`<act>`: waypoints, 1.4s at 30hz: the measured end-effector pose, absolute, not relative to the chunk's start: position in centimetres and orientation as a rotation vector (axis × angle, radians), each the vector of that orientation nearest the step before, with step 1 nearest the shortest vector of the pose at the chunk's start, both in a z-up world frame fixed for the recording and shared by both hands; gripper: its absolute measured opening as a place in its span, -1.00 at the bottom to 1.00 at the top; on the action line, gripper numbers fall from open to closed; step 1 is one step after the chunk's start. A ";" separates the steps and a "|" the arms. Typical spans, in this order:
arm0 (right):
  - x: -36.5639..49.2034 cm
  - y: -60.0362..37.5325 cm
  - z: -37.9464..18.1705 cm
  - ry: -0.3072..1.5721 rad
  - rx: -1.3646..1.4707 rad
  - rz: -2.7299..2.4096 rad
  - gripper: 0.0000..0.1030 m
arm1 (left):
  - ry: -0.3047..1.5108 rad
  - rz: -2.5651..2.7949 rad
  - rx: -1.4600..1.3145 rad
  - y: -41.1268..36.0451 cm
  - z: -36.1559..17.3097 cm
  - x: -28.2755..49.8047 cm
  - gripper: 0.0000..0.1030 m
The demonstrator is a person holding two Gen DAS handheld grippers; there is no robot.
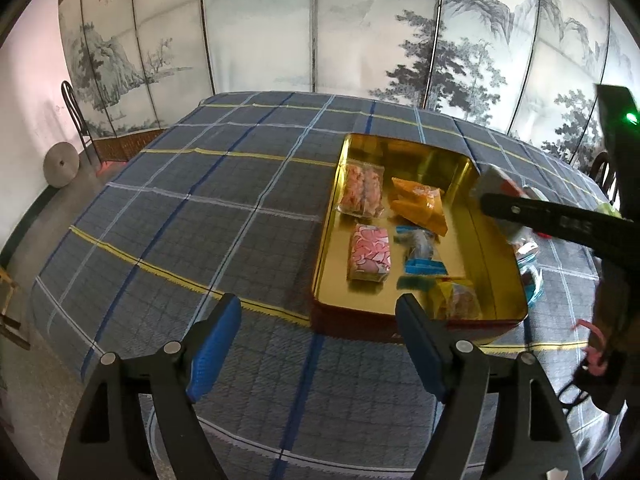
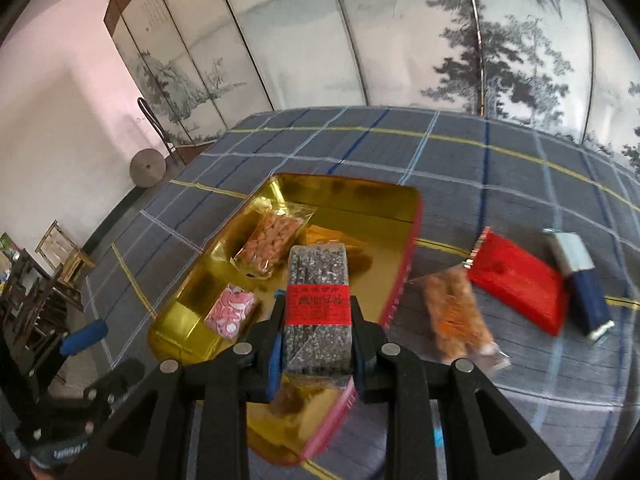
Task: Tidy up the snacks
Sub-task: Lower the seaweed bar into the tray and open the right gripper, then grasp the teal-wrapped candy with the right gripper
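Above checkered tablecloth [image 2: 460, 152], right gripper [image 2: 316, 336] clamps sesame bar [image 2: 318, 312] lengthwise, pointing forward over tin [image 2: 176, 332].

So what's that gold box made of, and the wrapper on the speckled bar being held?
The gold box looks like thin metal, probably tin: its glossy inner walls mirror the snacks. The speckled bar, gripped by the right gripper, seems wrapped in clear plastic film with a red paper-like label; the contents show through.
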State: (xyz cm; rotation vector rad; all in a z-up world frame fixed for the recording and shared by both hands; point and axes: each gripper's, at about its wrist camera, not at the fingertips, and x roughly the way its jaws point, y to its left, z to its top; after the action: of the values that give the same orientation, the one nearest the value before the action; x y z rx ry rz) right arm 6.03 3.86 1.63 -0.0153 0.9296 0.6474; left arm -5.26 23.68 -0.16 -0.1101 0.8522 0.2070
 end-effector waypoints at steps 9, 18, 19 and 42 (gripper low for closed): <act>7.8 3.7 0.5 0.964 0.074 0.641 -0.18 | 0.887 0.205 -0.130 24.5 -1.3 -4.8 0.47; 3.8 -8.2 -0.4 0.985 0.098 0.444 -0.10 | 0.879 0.175 -0.173 24.3 -1.2 -4.9 0.50; 3.5 -8.4 -0.8 0.990 0.102 0.445 -0.10 | 0.885 0.171 -0.166 24.0 -1.2 -4.8 0.50; 2.2 -18.6 -1.4 0.912 -0.060 0.215 -0.50 | 0.885 -0.218 -0.064 13.8 4.7 -2.3 0.69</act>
State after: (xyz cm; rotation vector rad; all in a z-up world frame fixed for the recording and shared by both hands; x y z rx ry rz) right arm 2.23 -18.64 -1.43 -0.0603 0.9122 0.2148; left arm -2.33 13.81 4.71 -0.0637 0.8854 -0.2181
